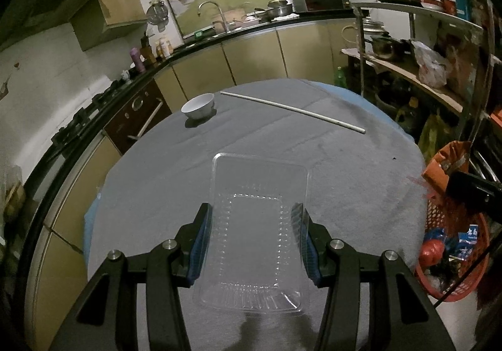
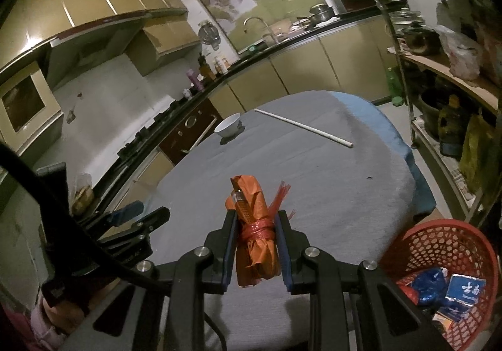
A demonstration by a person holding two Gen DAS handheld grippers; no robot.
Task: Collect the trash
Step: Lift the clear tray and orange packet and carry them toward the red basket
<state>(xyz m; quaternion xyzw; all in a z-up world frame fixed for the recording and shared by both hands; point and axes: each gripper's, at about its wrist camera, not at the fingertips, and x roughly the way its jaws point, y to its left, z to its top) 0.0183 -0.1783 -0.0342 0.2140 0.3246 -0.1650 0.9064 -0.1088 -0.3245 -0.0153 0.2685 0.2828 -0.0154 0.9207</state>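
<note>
A clear plastic tray (image 1: 255, 225) lies on the grey table cloth (image 1: 157, 181). My left gripper (image 1: 254, 216) is open, its fingers on either side of the tray, not pressing it. My right gripper (image 2: 255, 219) is shut on an orange wrapped bundle (image 2: 254, 225) tied with red string, held above the table. The bundle also shows at the right edge of the left wrist view (image 1: 445, 162). A red mesh basket (image 2: 439, 244) with several pieces of trash stands off the table's right side; it also shows in the left wrist view (image 1: 451, 256). The left gripper shows at the left of the right wrist view (image 2: 138, 216).
A white bowl (image 1: 199, 105) and a long white stick (image 1: 291, 110) lie at the far side of the table. A kitchen counter with sink (image 1: 219, 27) runs behind. A cluttered metal shelf rack (image 1: 417, 68) stands to the right.
</note>
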